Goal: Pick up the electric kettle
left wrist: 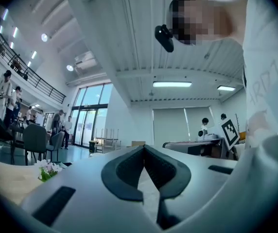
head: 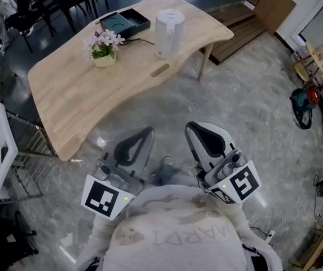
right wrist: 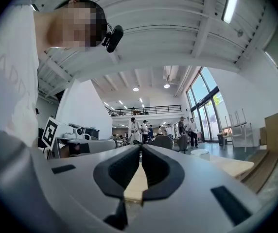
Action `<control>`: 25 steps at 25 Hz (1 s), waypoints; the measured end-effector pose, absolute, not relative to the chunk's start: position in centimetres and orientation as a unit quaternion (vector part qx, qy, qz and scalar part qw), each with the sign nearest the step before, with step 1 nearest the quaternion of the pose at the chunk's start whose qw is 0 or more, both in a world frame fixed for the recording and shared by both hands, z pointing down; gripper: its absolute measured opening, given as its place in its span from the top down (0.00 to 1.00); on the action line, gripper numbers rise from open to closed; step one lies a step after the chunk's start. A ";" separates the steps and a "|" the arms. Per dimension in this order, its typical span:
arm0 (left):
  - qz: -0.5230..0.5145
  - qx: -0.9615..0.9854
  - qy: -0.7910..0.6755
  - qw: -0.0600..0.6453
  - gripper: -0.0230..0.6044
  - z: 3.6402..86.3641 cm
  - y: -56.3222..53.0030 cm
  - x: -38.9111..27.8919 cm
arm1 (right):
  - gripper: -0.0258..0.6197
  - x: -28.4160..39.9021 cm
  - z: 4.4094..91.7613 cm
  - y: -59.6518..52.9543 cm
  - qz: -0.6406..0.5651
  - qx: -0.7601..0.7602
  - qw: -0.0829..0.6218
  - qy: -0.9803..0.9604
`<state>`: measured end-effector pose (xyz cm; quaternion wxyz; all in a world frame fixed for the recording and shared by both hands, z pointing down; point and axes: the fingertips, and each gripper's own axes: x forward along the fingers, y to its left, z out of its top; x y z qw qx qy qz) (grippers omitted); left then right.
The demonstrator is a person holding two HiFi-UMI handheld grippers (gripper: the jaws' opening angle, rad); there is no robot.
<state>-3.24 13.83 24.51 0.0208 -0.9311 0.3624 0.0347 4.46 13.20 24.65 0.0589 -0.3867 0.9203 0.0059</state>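
Observation:
The white electric kettle (head: 169,33) stands upright near the far edge of a light wooden table (head: 82,100). Both grippers are held low over the grey floor, close to the person's chest and well short of the table. My left gripper (head: 148,130) has its dark pads meeting at the tips (left wrist: 144,147), with nothing between them. My right gripper (head: 191,126) is also shut and empty (right wrist: 140,147). In the right gripper view a small white shape that may be the kettle (right wrist: 200,154) shows far ahead on the table.
A pot of pink and white flowers (head: 103,47) and a dark tray (head: 125,22) sit left of the kettle. A white wire rack (head: 3,151) stands at the table's left end. Wooden pallets (head: 241,30) lie behind, with tools and clutter (head: 305,106) at right.

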 end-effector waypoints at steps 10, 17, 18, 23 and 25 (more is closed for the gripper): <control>0.038 -0.926 0.373 0.035 0.94 24.7 14.0 -4.6 | 0.92 4.2 24.9 13.4 0.002 -0.397 0.065 0.916; 0.013 -0.927 0.370 0.051 0.94 25.8 15.3 -5.8 | 0.92 3.4 25.4 13.2 0.007 -0.410 0.055 0.910; 0.013 -0.927 0.372 0.049 0.94 25.9 15.3 -6.1 | 0.92 3.2 25.5 13.1 0.006 -0.412 0.054 0.909; 0.018 -0.926 0.376 0.043 0.94 26.3 14.4 -7.0 | 0.92 2.8 26.1 11.8 0.001 -0.420 0.051 0.906; 0.021 -0.927 0.373 0.043 0.94 26.3 13.7 -7.0 | 0.92 2.8 26.2 10.8 0.001 -0.421 0.048 0.906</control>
